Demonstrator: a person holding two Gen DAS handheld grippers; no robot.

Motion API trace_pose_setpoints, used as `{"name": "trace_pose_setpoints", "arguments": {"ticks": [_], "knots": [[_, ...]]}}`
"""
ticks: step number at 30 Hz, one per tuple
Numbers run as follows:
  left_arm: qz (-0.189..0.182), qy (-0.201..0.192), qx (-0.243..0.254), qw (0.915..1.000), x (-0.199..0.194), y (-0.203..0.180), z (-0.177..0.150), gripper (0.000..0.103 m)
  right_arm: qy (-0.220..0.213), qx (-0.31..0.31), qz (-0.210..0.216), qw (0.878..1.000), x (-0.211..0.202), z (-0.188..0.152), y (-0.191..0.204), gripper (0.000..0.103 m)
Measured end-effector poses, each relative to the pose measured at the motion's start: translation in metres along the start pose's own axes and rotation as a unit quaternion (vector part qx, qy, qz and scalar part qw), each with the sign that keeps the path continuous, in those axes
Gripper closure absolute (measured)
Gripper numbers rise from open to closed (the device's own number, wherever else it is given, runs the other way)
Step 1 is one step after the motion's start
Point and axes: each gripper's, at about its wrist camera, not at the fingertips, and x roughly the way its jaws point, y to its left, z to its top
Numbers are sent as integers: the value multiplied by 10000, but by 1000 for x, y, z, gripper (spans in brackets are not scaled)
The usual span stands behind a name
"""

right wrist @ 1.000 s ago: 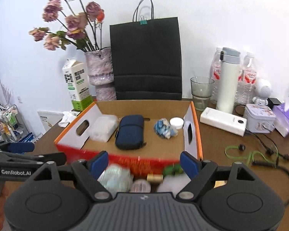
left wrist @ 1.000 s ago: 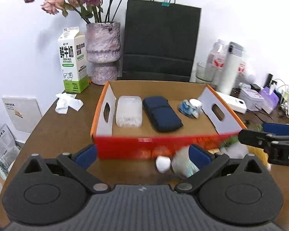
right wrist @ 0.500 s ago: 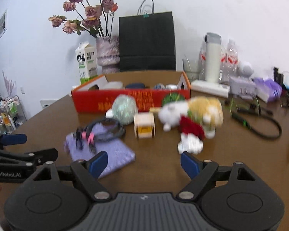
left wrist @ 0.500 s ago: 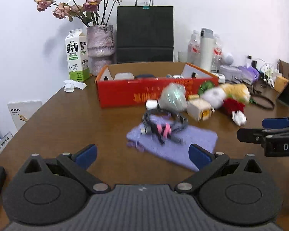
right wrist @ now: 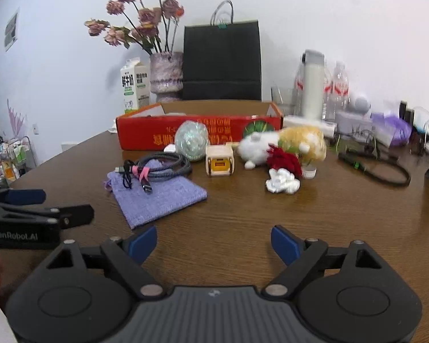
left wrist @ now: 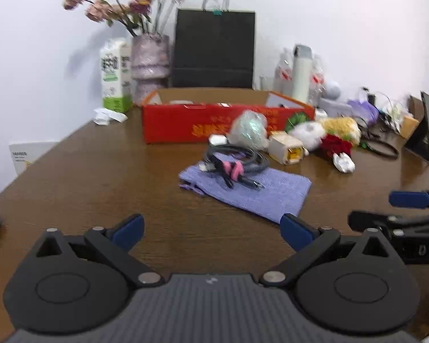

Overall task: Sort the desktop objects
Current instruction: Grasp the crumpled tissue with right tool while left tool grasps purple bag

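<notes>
Red-walled box point(right wrist: 198, 134) had dropped from close under both cameras to the table's far edge, right gripper point(right wrist: 214, 243) jaws just widening, left gripper point(left wrist: 212, 228) spread empty, sorting unstarted.

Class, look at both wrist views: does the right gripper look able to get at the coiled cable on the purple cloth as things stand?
Probably yes. The right gripper, jaws open and empty, faces bare table; the coiled cable lies uncovered atop the purple cloth, ahead and leftward.
</notes>
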Motion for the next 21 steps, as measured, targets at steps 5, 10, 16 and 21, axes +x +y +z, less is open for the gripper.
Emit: {"name": "trace_pose_setpoints", "arguments": {"ticks": [5, 10, 16, 21], "knots": [[-26, 181, 69, 9998, 7, -4, 1, 0, 176, 116, -47, 9998, 7, 3, -3, 16], [-305, 918, 111, 9953, 34, -5, 12, 0, 629, 410, -49, 9972, 22, 18, -18, 21], [-384, 944, 369, 9941, 66, -17, 38, 0, 620, 224, -544, 9963, 57, 46, -40, 27], [-287, 1093, 255, 9933, 104, -13, 50, 0, 787, 506, -689, 9932, 97, 60, -64, 56]]}}
